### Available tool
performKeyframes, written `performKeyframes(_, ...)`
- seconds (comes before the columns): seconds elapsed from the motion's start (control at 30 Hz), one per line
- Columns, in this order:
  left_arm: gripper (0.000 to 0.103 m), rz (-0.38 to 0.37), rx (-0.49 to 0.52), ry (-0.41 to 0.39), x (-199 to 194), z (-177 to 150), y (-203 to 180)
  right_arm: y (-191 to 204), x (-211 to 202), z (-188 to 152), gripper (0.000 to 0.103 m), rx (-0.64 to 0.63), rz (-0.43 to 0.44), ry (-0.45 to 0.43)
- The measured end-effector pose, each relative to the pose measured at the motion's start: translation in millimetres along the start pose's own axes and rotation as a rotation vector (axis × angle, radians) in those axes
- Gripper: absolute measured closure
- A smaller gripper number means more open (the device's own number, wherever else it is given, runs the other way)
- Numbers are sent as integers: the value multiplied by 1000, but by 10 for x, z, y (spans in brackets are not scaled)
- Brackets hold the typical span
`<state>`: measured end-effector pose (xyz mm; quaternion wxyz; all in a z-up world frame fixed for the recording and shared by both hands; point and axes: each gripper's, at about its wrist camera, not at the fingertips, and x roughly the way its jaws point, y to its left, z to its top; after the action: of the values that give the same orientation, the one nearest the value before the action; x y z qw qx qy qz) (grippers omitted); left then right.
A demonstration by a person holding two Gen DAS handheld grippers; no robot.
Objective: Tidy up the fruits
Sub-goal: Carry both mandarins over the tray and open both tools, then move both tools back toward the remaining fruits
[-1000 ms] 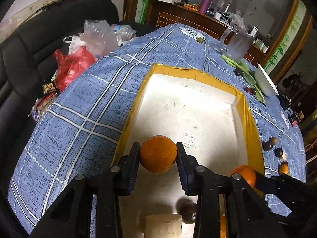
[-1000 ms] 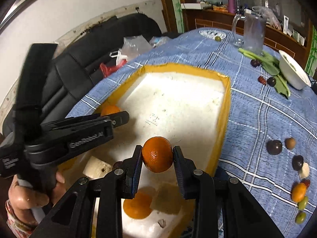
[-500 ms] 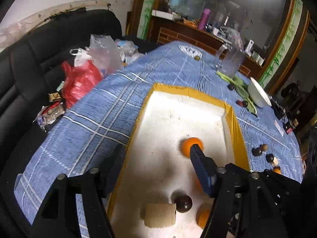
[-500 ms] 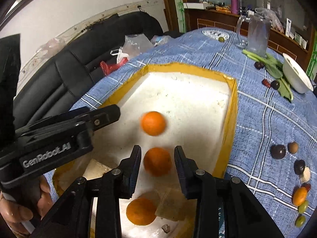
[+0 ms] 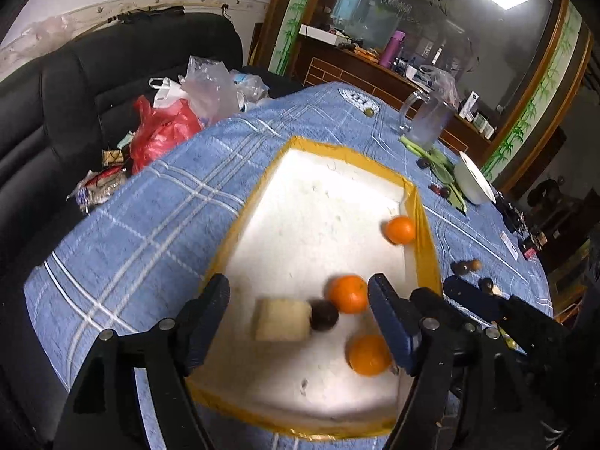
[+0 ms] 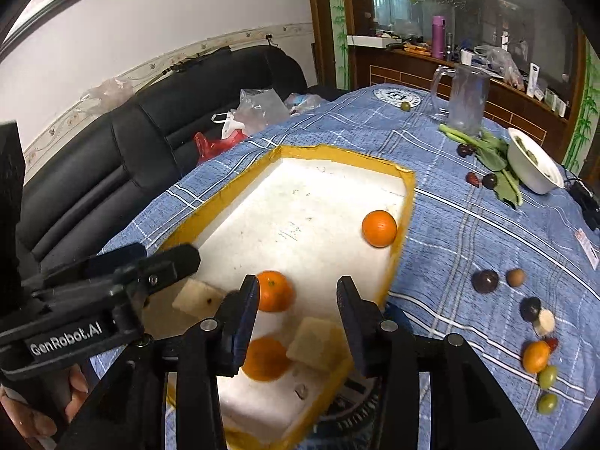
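A white foam tray with a yellow rim (image 5: pixel 240 225) (image 6: pixel 407 202) lies on the blue checked cloth. It holds three oranges: one by the right wall (image 5: pixel 400 229) (image 6: pixel 379 228), one in the middle (image 5: pixel 348 293) (image 6: pixel 275 291) and one nearest me (image 5: pixel 369 354) (image 6: pixel 266 359). A dark round fruit (image 5: pixel 324 315) lies against a foam block (image 5: pixel 282 318). My left gripper (image 5: pixel 300 300) hangs above them, its jaws opening wide, with nothing gripped. My right gripper (image 6: pixel 297 300) is also opening and holds nothing; the oranges lie below it.
Several small loose fruits (image 6: pixel 485 281) lie on the cloth right of the tray. Further back stand a white bowl (image 6: pixel 534 170), leafy greens (image 6: pixel 491 157) and a glass jug (image 6: pixel 465 99). A black sofa with plastic bags (image 5: pixel 165 127) borders the table on the left.
Both grippers let go of their oranges, which dropped into the tray; one rolled to the right wall. Both jaws have widened and both grippers have lifted back.
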<state>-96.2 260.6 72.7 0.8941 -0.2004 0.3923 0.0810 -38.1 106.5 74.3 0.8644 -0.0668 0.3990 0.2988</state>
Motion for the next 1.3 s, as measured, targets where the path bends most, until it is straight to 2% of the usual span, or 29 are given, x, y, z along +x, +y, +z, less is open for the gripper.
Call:
performKeyframes(0.2, 27, 9, 23, 4, -79, -123, -123, -102, -184, -152, 54, 21, -19, -18)
performKeyframes(0.33, 27, 6, 47, -5, -143, -177, -243, -220, -325, -233, 48, 50, -29, -36)
performKeyframes(0.5, 27, 7, 79, 7, -131, -260, -390, -457, -455, -388, 48, 96, -59, -45)
performKeyframes(0.73, 27, 0, 137, 29, -92, -380, -627, -1000, -633, -610, 48, 201, -114, -43)
performKeyframes(0.93, 27, -7, 169, 37, -44, -437, -778, -1647, -896, -904, 45, 285, -230, -47)
performKeyframes(1.1, 27, -50, 213, 84, 119, -531, -1010, -2239, -1046, -1143, 46, 409, -308, -33)
performKeyframes(1.3, 27, -87, 290, 124, 250, -669, -1313, -2459, -1080, -1200, 46, 450, -314, -36)
